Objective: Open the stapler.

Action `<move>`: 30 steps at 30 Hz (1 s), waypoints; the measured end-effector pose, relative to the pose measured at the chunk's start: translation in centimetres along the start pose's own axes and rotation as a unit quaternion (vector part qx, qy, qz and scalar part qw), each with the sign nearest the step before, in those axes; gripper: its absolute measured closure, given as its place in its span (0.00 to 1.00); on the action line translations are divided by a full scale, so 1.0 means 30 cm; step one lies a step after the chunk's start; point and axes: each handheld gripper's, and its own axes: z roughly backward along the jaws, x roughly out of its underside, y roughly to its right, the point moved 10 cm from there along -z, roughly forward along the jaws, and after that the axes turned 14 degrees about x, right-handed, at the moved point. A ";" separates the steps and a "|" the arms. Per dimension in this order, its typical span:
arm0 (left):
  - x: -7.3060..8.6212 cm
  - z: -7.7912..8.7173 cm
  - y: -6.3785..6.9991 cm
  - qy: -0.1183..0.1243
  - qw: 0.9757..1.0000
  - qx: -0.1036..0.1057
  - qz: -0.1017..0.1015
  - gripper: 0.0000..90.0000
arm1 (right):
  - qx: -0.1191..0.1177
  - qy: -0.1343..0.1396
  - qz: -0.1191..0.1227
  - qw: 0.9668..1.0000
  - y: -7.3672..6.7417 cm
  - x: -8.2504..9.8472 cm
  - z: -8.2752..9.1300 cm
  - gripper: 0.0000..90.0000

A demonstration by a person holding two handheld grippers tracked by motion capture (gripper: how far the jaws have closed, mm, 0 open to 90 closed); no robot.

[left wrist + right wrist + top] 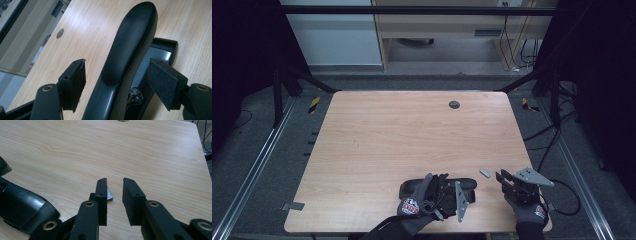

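On the near edge of the wooden desk (412,130) lies a black stapler (439,186), stretched sideways across the high view, with the person's gloved left hand (414,205) over it. The left tool (447,192) straddles the stapler — in the left gripper view the long black upper arm of the stapler (127,50) runs up between the two jaws, its base (162,47) showing behind and a shiny metal part low down near the hinge. Both pads (75,77) stand off from the stapler's sides with bare desk visible in the gaps, so this tool is open around it, not clamped.

To the right, well apart from the stapler, the gloved right hand (529,207) holds the right tool (502,177) low over the desk, its grey three-cornered plate on top. Just beyond its tips lies a small grey strip of staples (484,172). In the right gripper view the strip (109,195) peeks out beside the left-hand jaw, mostly hidden behind it, not between the pads. The jaws are parted with a narrow gap of bare wood between them — open, gripping nothing. The stapler's rounded black end (22,207) sits at the lower left of that view.

A small round dark grommet (454,104) sits in the desk near its far edge.
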 end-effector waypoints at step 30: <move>-0.012 -0.072 0.003 -0.046 0.997 -0.034 -0.057 0.42 | -0.033 -0.019 0.008 0.999 -0.047 0.011 0.006 1.00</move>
